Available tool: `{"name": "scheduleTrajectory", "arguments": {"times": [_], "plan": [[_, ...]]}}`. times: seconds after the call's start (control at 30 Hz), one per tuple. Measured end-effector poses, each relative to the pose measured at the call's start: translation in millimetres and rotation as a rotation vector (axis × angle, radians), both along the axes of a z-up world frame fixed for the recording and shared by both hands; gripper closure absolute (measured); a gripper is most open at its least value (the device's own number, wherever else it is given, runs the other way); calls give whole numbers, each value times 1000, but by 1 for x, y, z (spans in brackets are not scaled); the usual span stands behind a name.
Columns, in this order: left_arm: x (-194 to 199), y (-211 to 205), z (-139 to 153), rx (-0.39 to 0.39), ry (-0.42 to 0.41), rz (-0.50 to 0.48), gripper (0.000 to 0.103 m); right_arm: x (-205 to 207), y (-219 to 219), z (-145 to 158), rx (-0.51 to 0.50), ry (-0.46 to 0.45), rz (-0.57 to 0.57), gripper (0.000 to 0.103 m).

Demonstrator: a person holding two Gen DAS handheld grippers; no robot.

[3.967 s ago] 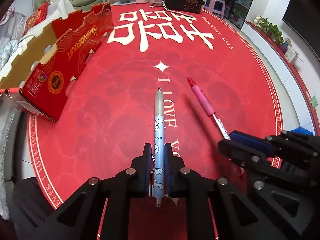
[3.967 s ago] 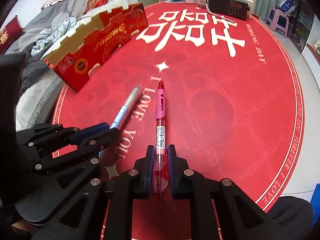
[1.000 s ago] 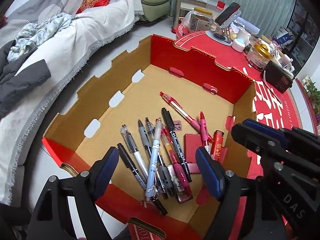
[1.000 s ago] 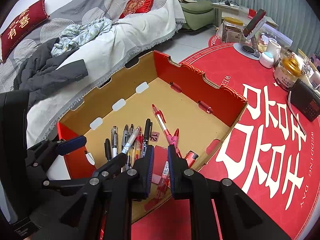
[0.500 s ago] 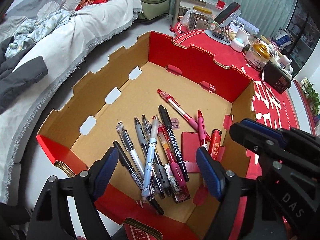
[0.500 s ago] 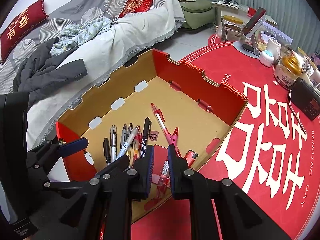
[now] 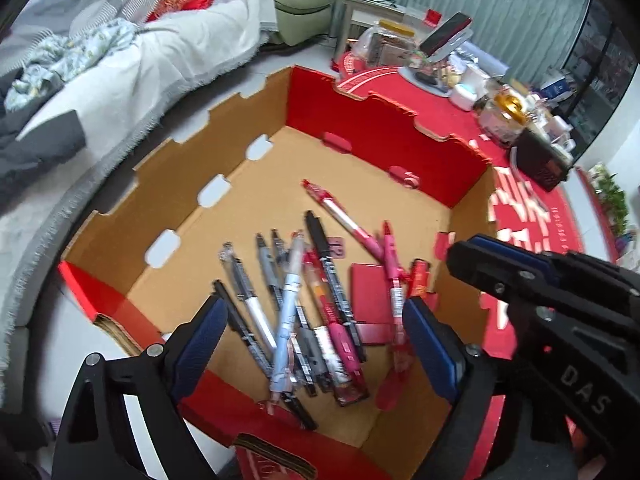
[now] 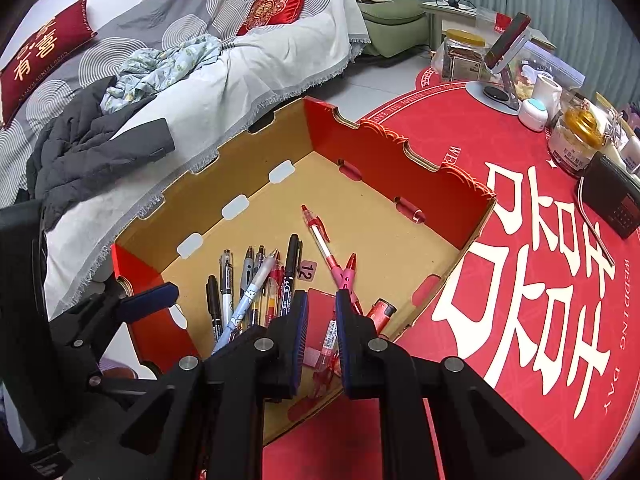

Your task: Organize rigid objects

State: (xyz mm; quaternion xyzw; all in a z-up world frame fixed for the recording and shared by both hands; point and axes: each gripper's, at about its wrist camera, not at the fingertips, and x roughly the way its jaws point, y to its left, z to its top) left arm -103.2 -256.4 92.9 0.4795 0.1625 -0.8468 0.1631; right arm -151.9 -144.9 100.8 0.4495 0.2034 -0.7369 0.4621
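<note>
From my remote station, the room reads as a lived-in sitting area: a sofa (image 8: 120, 92) under a grey cover with circular patterns, a pale fringed throw (image 8: 256, 68) draped over it, two red cushions (image 8: 40, 52) and a heap of dark and light clothing (image 8: 92, 136). Beyond it stands a green armchair (image 8: 388, 12) on a pale tiled floor (image 8: 372, 84). Grey-green curtains (image 7: 500, 4) line the far wall. A round table in a red printed cloth (image 8: 500, 240) is crowded along its far edge with jars, a phone stand and a black radio (image 8: 612, 200). Potted plants (image 7: 610, 200) sit at the right in even, soft light.
</note>
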Motion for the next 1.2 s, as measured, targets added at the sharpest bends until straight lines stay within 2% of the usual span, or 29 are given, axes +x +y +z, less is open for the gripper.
{"name": "scheduleTrajectory", "arguments": {"times": [0.27, 0.43, 0.57, 0.63, 0.9, 1.2], "plan": [[-3, 2, -7, -18, -50, -6, 12, 3, -1, -2, 7, 1, 5, 88], [-2, 6, -6, -47, -41, -12, 11, 3, -3, -3, 12, 0, 7, 88], [1, 5, -2, -38, -10, -9, 1, 4, -3, -5, 13, -4, 7, 88], [4, 3, 2, -32, 11, -4, 1, 4, -3, -5, 12, -5, 7, 88], [2, 2, 2, -39, 4, -2, 1, 4, -2, -5, 10, -6, 5, 88], [3, 10, 6, -131, 7, -5, 1, 4, -2, -5, 10, -6, 5, 88]]}}
